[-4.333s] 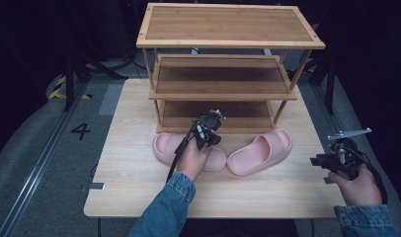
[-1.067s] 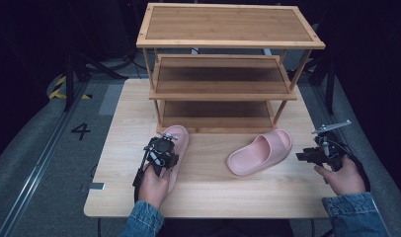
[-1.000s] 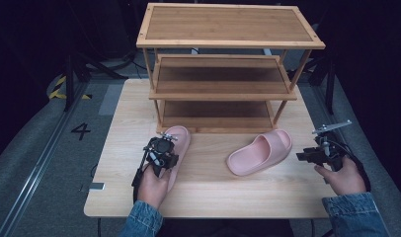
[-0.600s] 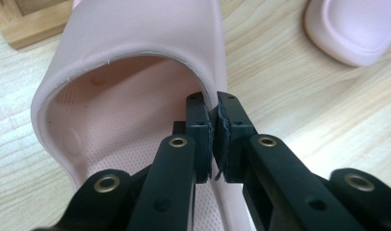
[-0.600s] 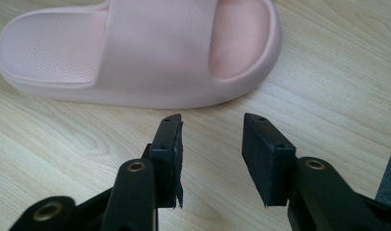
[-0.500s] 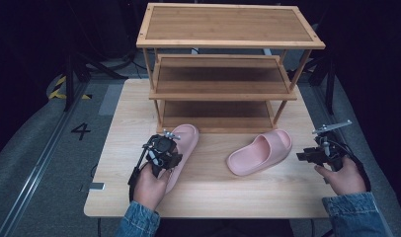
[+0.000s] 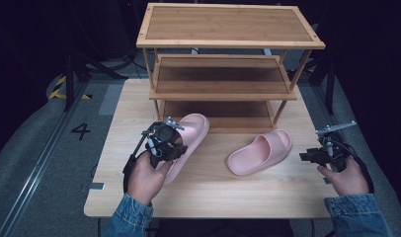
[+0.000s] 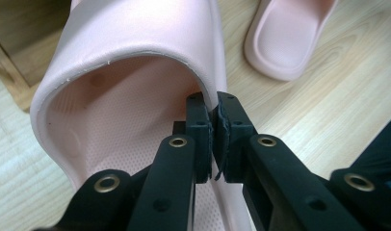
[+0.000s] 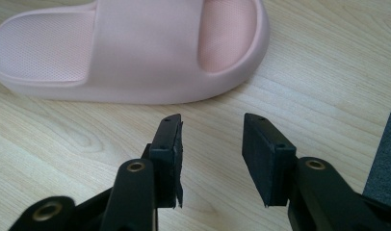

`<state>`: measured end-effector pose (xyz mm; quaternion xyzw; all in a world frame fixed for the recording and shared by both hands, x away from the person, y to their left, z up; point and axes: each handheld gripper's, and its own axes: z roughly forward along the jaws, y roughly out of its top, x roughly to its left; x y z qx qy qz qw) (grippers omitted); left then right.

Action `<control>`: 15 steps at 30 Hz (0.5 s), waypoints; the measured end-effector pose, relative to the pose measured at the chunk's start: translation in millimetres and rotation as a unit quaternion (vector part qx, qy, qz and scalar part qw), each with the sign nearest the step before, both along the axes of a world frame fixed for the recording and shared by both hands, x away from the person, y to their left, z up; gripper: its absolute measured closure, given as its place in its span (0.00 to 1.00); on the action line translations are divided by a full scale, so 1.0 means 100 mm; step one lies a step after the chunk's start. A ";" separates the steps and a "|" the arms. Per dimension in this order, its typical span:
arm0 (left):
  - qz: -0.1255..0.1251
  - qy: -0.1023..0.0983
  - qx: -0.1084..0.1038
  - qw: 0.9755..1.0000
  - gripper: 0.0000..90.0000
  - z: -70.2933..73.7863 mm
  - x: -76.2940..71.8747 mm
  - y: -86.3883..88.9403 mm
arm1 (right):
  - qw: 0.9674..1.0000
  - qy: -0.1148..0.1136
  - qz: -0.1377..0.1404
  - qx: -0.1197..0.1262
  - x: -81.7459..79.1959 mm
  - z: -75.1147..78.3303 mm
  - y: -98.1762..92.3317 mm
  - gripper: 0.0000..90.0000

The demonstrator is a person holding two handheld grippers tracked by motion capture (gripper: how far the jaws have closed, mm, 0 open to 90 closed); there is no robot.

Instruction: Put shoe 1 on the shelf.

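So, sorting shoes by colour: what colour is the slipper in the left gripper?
Pale pink; the slipper shows best in the left gripper view.

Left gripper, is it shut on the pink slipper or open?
Shut. The left gripper pinches the strap edge of the pink slipper between its closed jaws.

Recording lab or studio set, not a home. Landmark: light wooden table (image 7: 208,197), standing alone in a dark room. Around the table the background is black on all sides, with dark stand legs and cabling behind its far left corner. Grey floor left of the table carries a painted number "4" (image 7: 81,131), a metal rail (image 7: 35,173) running alongside, and yellow-black hazard tape (image 7: 58,89) farther back. On the table's far half, a three-tier bamboo shoe rack (image 7: 228,54), shelves bare, staged as a prop. Lighting falls on the tabletop alone.
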<state>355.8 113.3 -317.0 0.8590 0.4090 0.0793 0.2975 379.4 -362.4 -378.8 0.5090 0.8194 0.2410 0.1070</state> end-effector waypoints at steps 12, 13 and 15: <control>-0.043 0.014 0.021 0.999 0.94 0.34 0.10 -0.11 | 1.000 0.001 -0.004 0.004 -0.01 0.01 -0.04 0.66; -0.044 0.016 0.022 0.999 0.94 0.37 0.11 -0.12 | 1.000 0.001 -0.004 0.004 -0.01 0.01 -0.04 0.66; -0.051 0.014 0.028 0.998 0.94 0.41 0.13 -0.13 | 1.000 0.002 -0.004 0.002 -0.01 0.00 -0.04 0.66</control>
